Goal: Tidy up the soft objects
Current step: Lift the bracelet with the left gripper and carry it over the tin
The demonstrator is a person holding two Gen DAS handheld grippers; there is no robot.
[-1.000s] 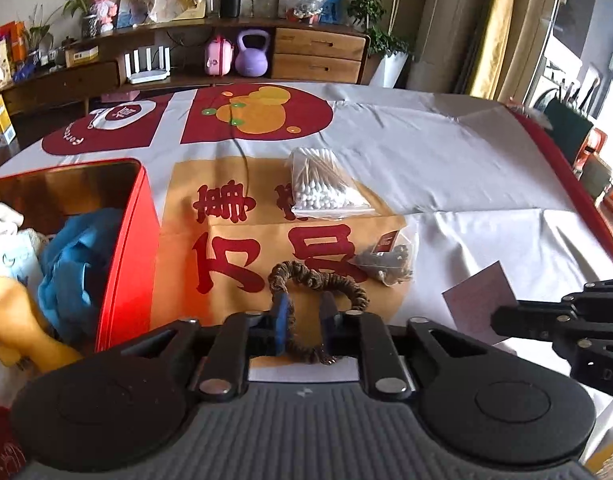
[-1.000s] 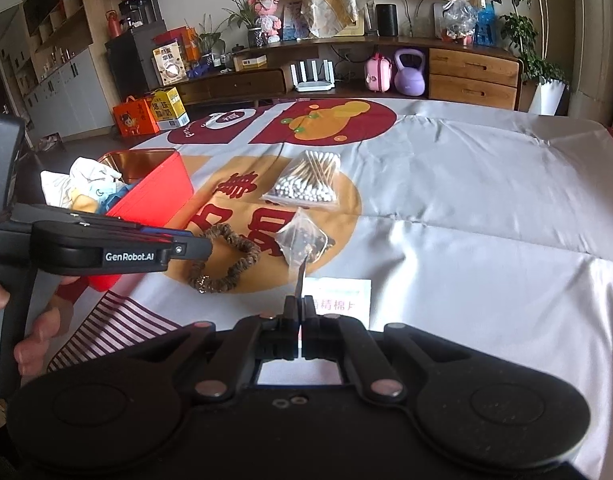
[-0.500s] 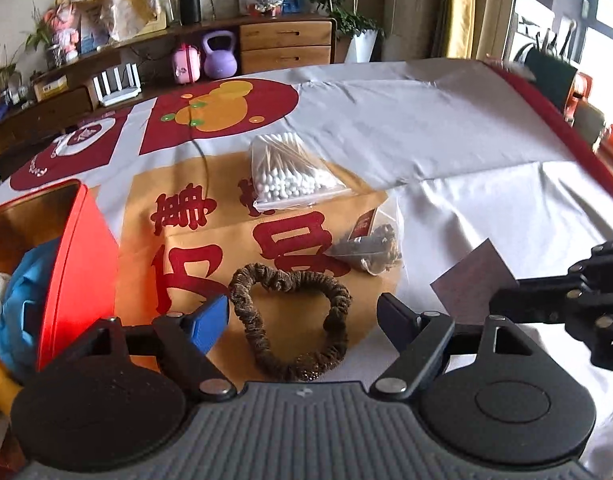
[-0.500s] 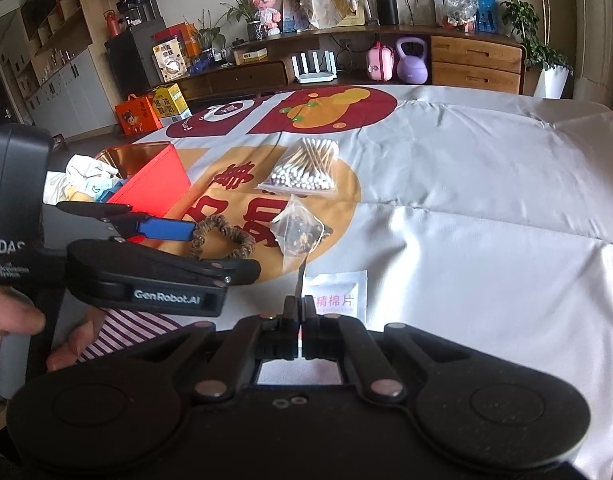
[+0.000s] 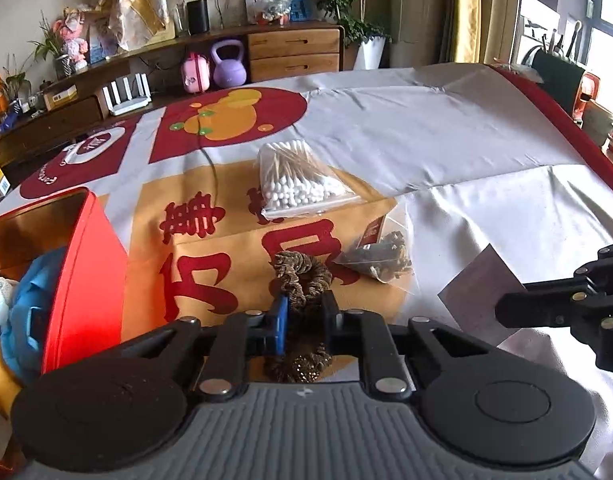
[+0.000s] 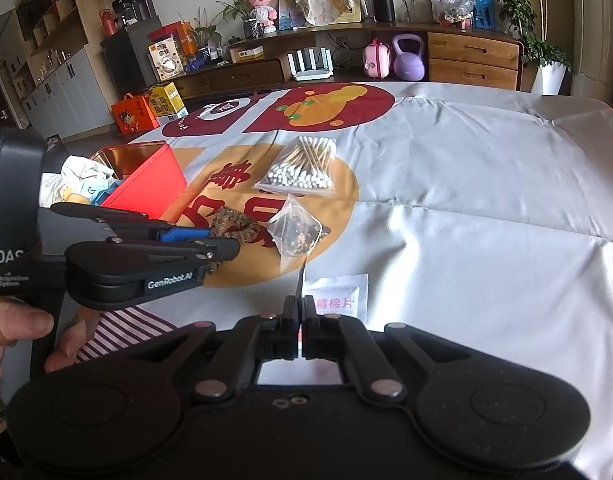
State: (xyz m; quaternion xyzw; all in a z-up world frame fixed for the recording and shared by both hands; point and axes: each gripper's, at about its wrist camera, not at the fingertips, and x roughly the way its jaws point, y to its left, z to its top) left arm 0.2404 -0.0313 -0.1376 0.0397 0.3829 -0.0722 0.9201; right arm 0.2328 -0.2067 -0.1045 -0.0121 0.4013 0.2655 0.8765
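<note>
Nearby, cotton swab bag point(image 5: 296, 184), red box point(image 5: 84, 280).

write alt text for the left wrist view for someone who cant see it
The left gripper is closing its jaws on a brown scrunchie lying on a printed tablecloth. A red box of soft items sits left; bags of cotton swabs and dried bits lie beyond.

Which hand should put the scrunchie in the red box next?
Left. The left gripper is closing on the scrunchie, already squeezed between its fingers, and the red box sits right beside it. The right gripper is shut, off by the white packet.
</note>
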